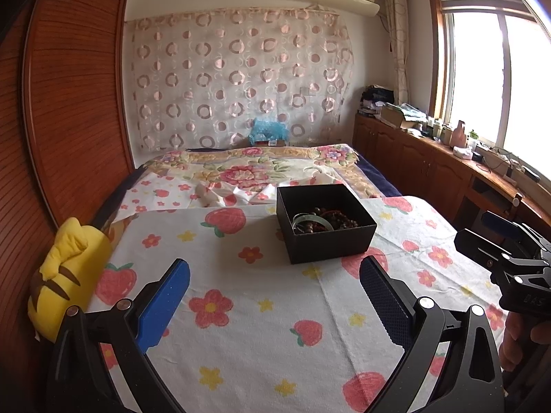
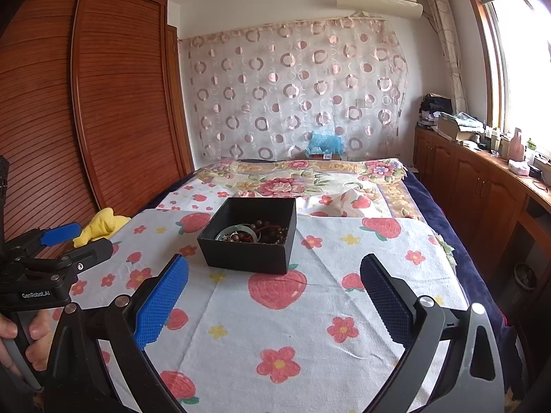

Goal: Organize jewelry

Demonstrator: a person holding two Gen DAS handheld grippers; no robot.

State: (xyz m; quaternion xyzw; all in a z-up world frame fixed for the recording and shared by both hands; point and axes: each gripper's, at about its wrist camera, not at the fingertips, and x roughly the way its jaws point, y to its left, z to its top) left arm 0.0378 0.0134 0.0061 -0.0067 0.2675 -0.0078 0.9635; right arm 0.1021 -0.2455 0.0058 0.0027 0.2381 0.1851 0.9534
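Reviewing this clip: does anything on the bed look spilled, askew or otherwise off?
Nothing spilled. The black box sits flat on the strawberry-print cloth, lidless, with bead strings and a glassy bangle tangled in one heap inside. Only oddity: a yellow plush toy wedged at the bed's edge by the wardrobe.

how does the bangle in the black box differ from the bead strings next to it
The bangle is one smooth, pale, glassy ring; the beads are many small dark brown and reddish balls on strings. The bangle holds a firm circle, while the beads lie in a loose heap. Both rest inside the black box.
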